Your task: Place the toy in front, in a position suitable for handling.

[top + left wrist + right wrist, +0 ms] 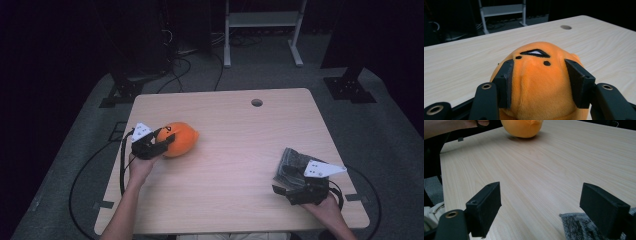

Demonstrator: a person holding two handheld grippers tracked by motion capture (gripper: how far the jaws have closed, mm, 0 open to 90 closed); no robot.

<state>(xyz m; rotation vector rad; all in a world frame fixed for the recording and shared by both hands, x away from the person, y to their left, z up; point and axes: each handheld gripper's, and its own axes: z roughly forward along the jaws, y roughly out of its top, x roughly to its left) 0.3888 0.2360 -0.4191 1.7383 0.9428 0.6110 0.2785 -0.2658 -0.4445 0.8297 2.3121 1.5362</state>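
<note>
An orange plush toy (179,139) with a small black face lies at the left of the wooden table (240,125). My left gripper (167,141) is shut on it from the near left. In the left gripper view both pads (505,82) dent the soft orange plush toy (541,85), with the left gripper (539,63) astride it. Near the front right edge my right gripper (281,182) stands open, low over the wood, nothing between its jaws. A folded grey cloth (292,161) lies beside it. In the right gripper view the right gripper (540,192) faces the plush toy (522,127), and the cloth (576,225) sits under one jaw.
A round cable hole (257,102) is in the table's far side. Beyond the table on the floor are a white metal frame (262,20), black stand feet (350,87) and cables. The person's forearm (446,127) reaches in at far left in the right gripper view.
</note>
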